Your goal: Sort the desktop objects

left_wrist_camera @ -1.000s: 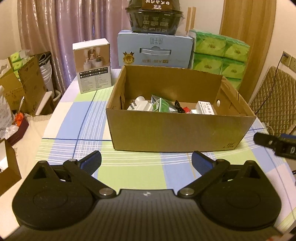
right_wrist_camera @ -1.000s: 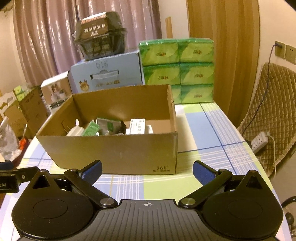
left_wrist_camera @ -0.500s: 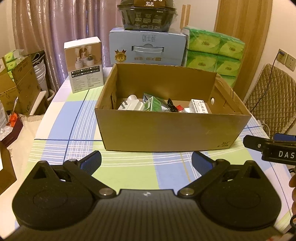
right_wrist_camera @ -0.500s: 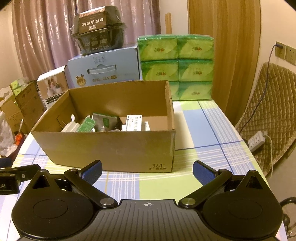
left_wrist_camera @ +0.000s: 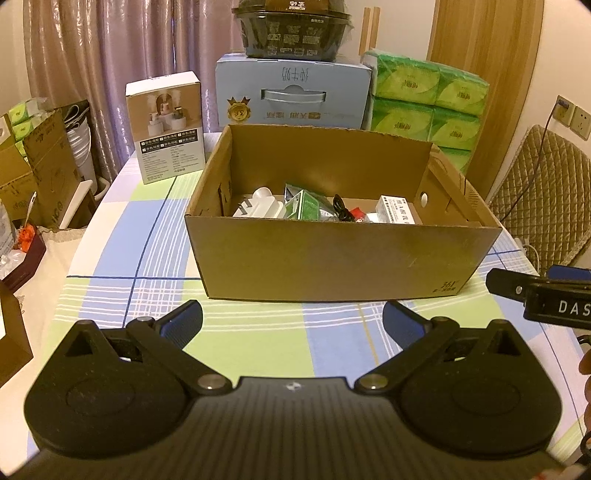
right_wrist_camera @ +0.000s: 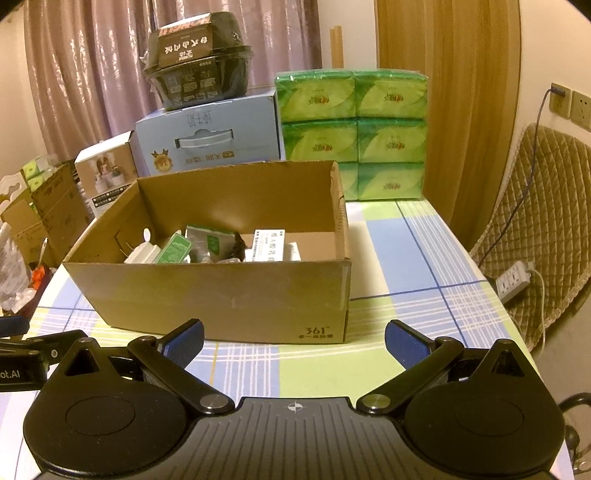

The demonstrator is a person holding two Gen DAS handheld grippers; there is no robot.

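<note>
An open cardboard box stands on the checked tablecloth and also shows in the right wrist view. Inside lie a white plug adapter, a green packet, a black cable, a small red item and a white medicine carton. My left gripper is open and empty, just in front of the box. My right gripper is open and empty, in front of the box's right corner. Its side shows at the right edge of the left wrist view.
Behind the box stand a white product carton, a blue milk case with a black bowl package on top, and stacked green tissue packs. A padded chair and power strip are right; cardboard boxes left.
Both grippers have drawn back and risen a little, so the box looks slightly farther and lower. Both stay open and empty. Nothing on the table has moved.
</note>
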